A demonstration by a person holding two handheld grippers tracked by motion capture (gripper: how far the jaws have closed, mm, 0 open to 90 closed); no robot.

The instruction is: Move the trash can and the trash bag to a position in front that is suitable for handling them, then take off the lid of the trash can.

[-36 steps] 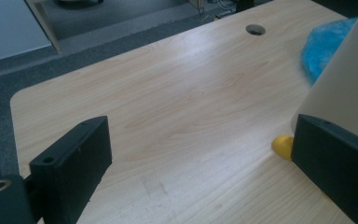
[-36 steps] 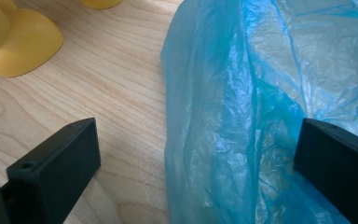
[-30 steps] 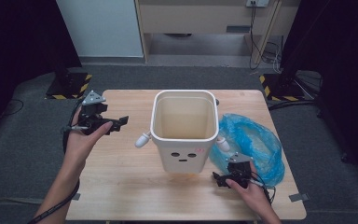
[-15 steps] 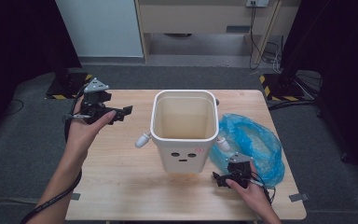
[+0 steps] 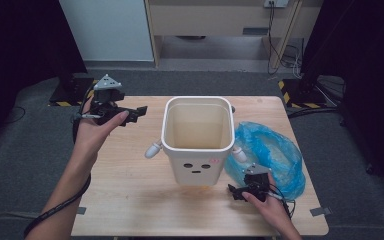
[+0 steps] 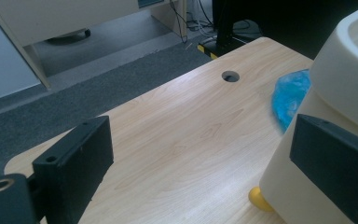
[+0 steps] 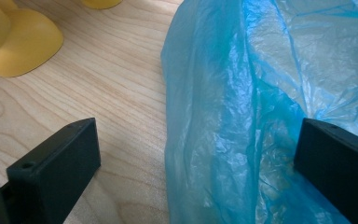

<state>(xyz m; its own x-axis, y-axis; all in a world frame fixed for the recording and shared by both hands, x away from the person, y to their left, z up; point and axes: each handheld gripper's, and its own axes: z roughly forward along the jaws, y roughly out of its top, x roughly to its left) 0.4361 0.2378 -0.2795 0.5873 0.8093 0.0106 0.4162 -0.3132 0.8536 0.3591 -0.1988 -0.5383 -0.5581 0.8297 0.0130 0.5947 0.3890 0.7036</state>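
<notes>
Blue plastic, a crumpled bag (image 5: 272, 152), lay on the right part of the wooden table (image 5: 130, 200), pressed up against the right side of a cream bin (image 5: 197, 140) that stood upright near the table's middle, open at the top, with a small face printed on its front and stubby arms sticking out at either side. The right gripper (image 5: 241, 189) sat low on the table at the bag's near edge, just in front of the bin's right corner; in the right gripper view its jaws stood wide apart with a fold of the bag (image 7: 242, 116) lying between them, one jaw over bare wood and the other against the plastic, nothing clamped. Yellow feet (image 7: 21, 37) of the bin showed at the upper left of that view, close beside the bag. The left gripper (image 5: 130, 114) was held above the table's far left corner, well apart from the bin and pointing toward it; its jaws were also wide open and empty, and in the left gripper view the bin's wall (image 6: 317, 154) rose behind the right-hand jaw, blocking most of the bag (image 6: 291, 95) from that side. A round hole (image 6: 230, 76) pierced the tabletop near its far edge. Grey carpet (image 5: 25, 160) surrounded the table
</notes>
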